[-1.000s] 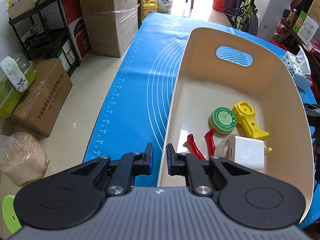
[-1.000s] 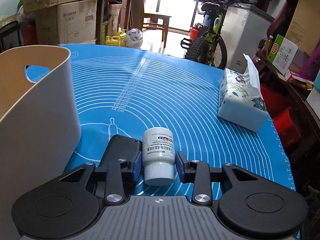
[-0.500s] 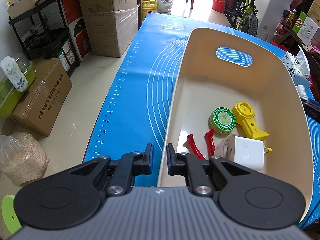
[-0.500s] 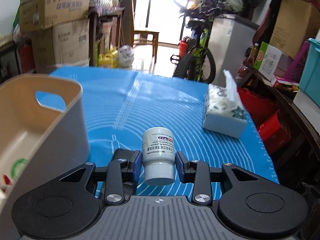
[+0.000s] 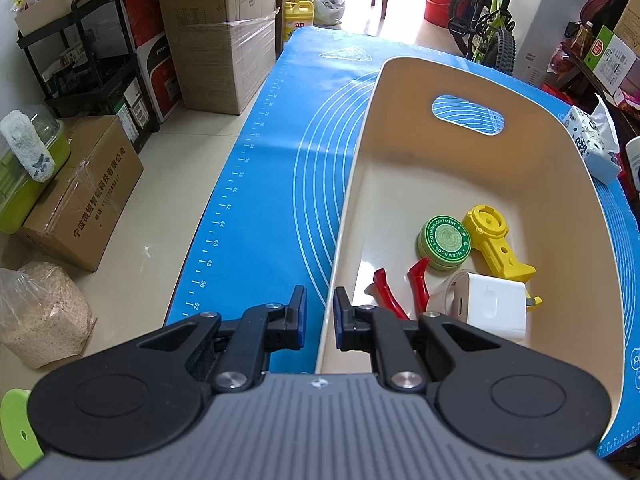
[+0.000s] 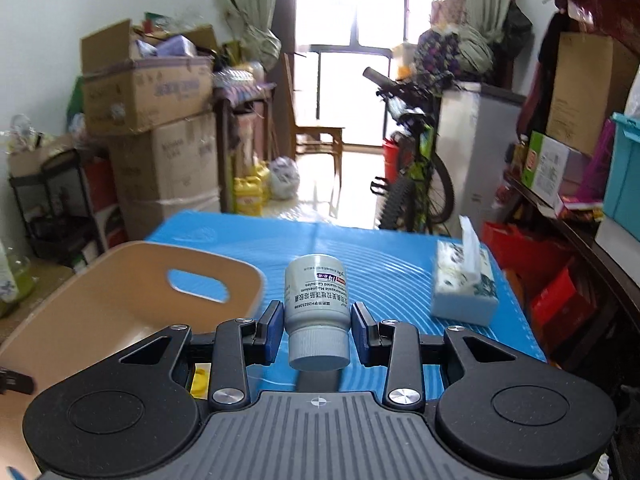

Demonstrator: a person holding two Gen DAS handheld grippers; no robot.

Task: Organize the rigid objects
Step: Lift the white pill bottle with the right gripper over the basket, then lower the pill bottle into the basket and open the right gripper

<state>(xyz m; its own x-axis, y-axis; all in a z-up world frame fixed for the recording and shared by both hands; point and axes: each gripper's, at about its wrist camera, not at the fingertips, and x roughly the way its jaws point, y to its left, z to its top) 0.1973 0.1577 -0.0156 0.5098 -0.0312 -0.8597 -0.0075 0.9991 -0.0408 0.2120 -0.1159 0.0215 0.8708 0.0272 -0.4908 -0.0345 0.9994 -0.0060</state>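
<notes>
A cream bin (image 5: 572,152) with a handle slot stands on the blue mat (image 5: 280,168). In it lie a green ointment tin (image 5: 444,237), a yellow plastic part (image 5: 494,240), a white charger (image 5: 490,306) and red-handled pliers (image 5: 386,292). My left gripper (image 5: 320,322) is shut on the bin's near-left rim. My right gripper (image 6: 316,326) is shut on a white pill bottle (image 6: 316,294), cap toward the camera, held in the air above the mat just right of the bin (image 6: 120,280).
A tissue box (image 6: 464,284) stands on the mat's right side, also in the left wrist view (image 5: 592,148). Cardboard boxes (image 5: 224,32), a black rack (image 5: 80,64) and a bicycle (image 6: 416,176) stand around the table. A black object (image 6: 320,380) lies below the bottle.
My right gripper has lifted the pill bottle well up off the mat and toward the bin. The left gripper and the bin have stayed put.
</notes>
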